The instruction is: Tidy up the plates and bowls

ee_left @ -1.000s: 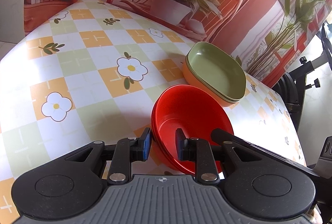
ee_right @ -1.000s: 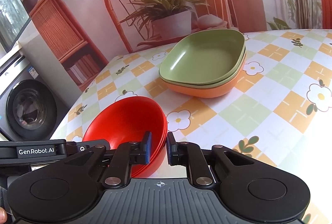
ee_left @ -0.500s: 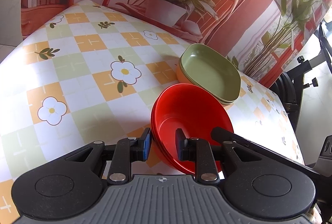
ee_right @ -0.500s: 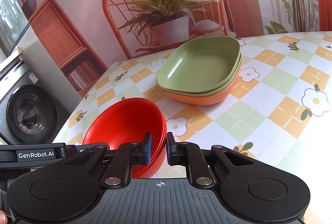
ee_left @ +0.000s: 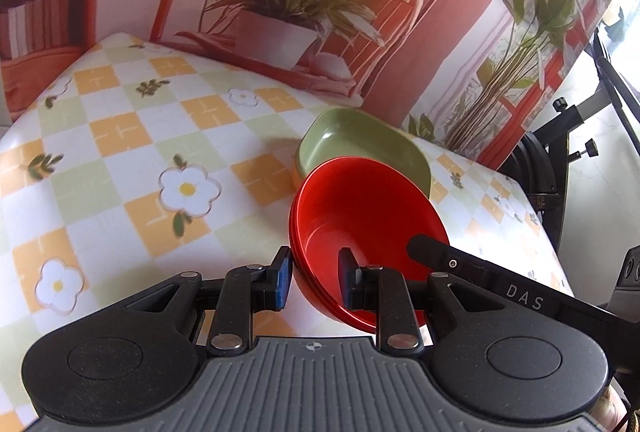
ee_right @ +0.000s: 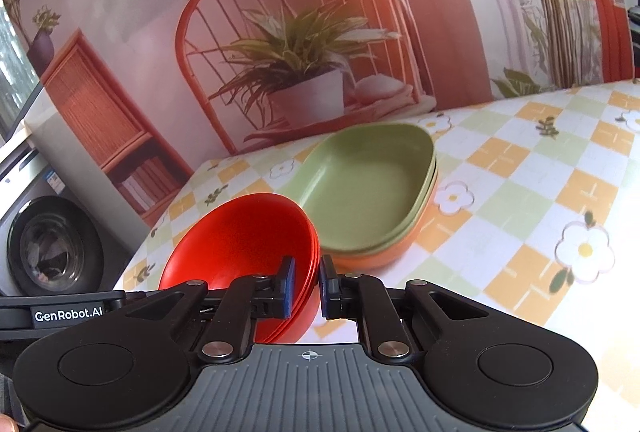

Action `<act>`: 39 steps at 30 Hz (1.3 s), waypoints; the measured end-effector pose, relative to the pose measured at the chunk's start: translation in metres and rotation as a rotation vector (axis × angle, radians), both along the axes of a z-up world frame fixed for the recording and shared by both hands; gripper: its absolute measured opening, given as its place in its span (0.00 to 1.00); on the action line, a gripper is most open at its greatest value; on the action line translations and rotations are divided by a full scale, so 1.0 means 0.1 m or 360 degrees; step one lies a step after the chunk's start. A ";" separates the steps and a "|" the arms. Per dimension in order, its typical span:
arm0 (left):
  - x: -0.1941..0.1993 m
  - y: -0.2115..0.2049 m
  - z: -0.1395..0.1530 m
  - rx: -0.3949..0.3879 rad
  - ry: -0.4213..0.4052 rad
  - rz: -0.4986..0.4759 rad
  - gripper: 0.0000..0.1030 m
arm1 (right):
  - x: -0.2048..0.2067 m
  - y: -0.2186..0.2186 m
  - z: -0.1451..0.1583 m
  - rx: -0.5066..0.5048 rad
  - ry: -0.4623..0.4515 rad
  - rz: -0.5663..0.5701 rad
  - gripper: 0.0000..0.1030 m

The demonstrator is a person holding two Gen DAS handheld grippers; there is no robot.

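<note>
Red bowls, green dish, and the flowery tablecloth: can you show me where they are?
red bowls (ee_left: 360, 200): left wrist view, on the inner wall of the top bowl.
green dish (ee_right: 368, 184): right wrist view, on its inside floor.
flowery tablecloth (ee_right: 520, 192): right wrist view, on a bare checked patch right of the dishes.

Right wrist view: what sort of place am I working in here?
Probably a staged home dining corner: a table under a flowered checked cloth, a printed backdrop of a chair and potted plant behind it, and a washing machine at the left edge.
</note>
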State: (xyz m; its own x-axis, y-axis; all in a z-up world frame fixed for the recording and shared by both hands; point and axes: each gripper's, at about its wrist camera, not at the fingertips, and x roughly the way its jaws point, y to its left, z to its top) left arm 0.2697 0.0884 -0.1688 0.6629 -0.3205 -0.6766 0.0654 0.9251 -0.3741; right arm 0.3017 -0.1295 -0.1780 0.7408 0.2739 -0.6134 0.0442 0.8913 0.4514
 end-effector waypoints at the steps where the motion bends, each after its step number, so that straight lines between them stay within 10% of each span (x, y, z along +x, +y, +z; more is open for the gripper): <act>1: 0.05 -0.01 0.03 0.0005 -0.0014 -0.0007 0.24 | 0.04 -0.03 0.03 0.0006 -0.0006 -0.0005 0.11; 17: 0.86 -0.22 0.55 0.0036 -0.0242 -0.0152 0.24 | 0.70 -0.43 0.41 -0.0149 -0.0195 -0.0096 0.12; 39: 1.20 -0.26 -0.10 0.0102 0.0032 -0.0136 0.24 | 0.88 -0.38 -0.14 -0.0247 -0.0045 -0.0080 0.10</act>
State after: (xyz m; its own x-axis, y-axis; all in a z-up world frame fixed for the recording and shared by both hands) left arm 0.3902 0.0625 -0.1787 0.6209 -0.3311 -0.7105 0.1381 0.9384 -0.3167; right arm 0.3901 -0.1679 -0.1922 0.7689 0.1396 -0.6239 0.0799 0.9472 0.3104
